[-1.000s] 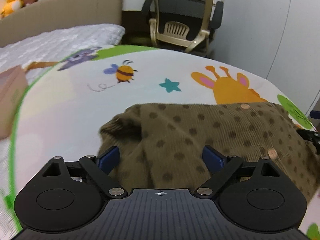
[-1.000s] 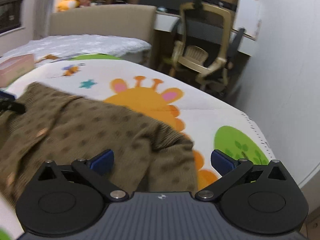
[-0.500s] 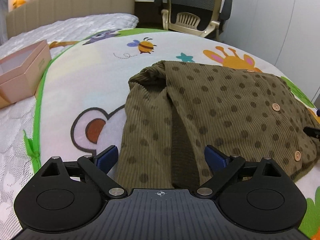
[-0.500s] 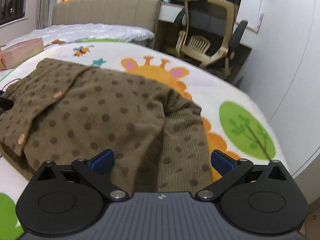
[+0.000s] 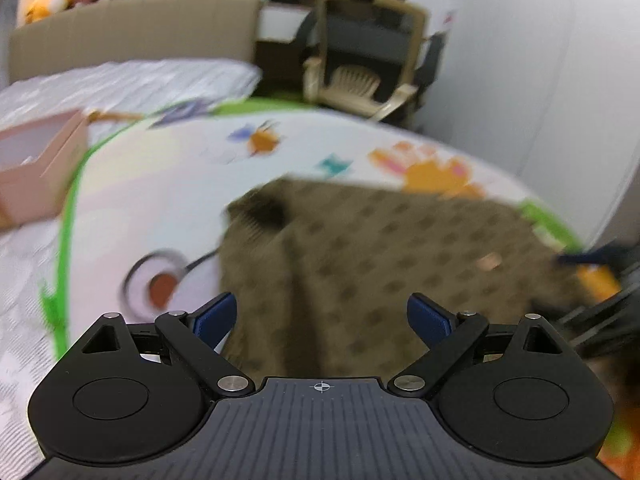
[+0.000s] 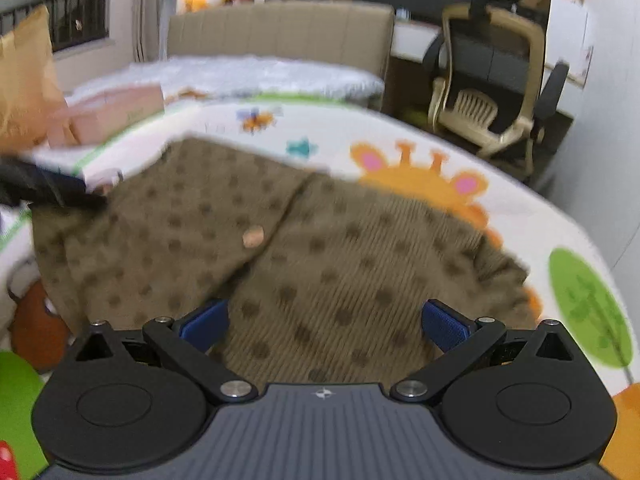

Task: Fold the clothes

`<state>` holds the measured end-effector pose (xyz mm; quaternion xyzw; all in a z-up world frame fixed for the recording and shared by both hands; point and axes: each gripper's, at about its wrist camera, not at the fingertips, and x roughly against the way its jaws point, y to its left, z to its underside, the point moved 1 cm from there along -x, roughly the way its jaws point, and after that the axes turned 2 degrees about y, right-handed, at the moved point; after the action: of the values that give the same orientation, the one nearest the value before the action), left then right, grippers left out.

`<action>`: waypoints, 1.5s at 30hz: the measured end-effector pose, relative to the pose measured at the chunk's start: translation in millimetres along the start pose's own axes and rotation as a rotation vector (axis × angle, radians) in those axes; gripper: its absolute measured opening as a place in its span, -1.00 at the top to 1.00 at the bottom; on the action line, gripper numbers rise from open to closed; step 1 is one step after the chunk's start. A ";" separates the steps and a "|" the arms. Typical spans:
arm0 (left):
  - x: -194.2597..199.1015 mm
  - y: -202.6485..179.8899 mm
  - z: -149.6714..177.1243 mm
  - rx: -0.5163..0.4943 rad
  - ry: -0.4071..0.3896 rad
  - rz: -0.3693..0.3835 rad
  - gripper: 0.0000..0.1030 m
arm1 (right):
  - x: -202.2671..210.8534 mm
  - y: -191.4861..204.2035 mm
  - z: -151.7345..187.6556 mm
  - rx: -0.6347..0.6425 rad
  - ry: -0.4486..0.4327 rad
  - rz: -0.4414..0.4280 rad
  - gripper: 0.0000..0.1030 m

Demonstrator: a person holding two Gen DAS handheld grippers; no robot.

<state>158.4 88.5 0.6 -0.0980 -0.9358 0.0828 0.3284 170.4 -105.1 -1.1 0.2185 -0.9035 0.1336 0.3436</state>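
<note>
A brown corduroy garment (image 5: 360,248) with dark dots and round buttons lies partly folded on a cartoon play mat (image 5: 168,184). My left gripper (image 5: 322,316) stands open over the garment's near left edge, nothing between its blue pads. In the right wrist view the same garment (image 6: 320,272) fills the middle, a button (image 6: 253,237) on its flap. My right gripper (image 6: 324,322) is open just above the cloth's near edge. Each gripper shows blurred at the other view's side: the right gripper (image 5: 592,260) and the left gripper (image 6: 44,188).
A pink box (image 5: 36,168) sits on the white bedding at left, also the pink box (image 6: 108,116) in the right view. A beige headboard (image 6: 280,32) and an office chair (image 6: 488,92) stand behind. The mat's right edge (image 6: 588,240) drops off near a white wall.
Both views have dropped lower and closer to the garment's near edge and are motion-blurred. Both grippers stay open, and the garment lies as before.
</note>
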 end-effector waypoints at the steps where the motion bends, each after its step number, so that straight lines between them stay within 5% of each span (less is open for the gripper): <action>1: -1.5 -4.3 -1.2 0.013 -0.005 0.056 -0.86 | -3.3 0.9 3.4 -0.001 -0.002 0.008 -1.00; 6: -28.6 -18.2 6.0 0.097 0.041 0.265 -0.86 | -1.6 0.6 6.7 -0.024 0.000 0.019 -1.00; 18: -43.4 -8.7 26.5 0.106 0.037 0.327 -0.90 | 4.4 -9.1 10.5 -0.084 0.034 -0.020 -1.00; 27: -36.5 -4.8 30.2 0.136 0.026 0.334 -0.90 | 29.7 -8.4 -17.5 -0.200 -0.125 0.024 -1.00; 30: -26.6 3.1 25.4 0.180 0.043 0.314 -0.90 | 15.4 -12.3 -34.9 -0.251 -0.092 -0.011 -1.00; 34: 2.2 21.6 16.2 0.170 -0.033 0.191 -0.90 | -19.2 0.2 -34.8 -0.141 0.000 0.113 -1.00; 40: 5.3 57.6 15.7 0.209 0.018 0.010 -0.89 | -26.4 8.1 -23.7 -0.091 -0.049 0.159 -1.00; 43: -1.8 65.1 22.3 0.235 0.057 -0.010 -0.55 | -21.5 10.1 -21.6 -0.086 -0.060 0.158 -1.00; 45: -4.3 64.9 27.5 0.231 0.056 -0.026 -0.50 | -12.6 14.0 -19.8 -0.076 -0.077 0.154 -1.00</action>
<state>152.7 147.8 -37.4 -0.0498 -0.9116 0.1832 0.3646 183.1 -81.4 3.5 0.1402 -0.9346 0.1169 0.3052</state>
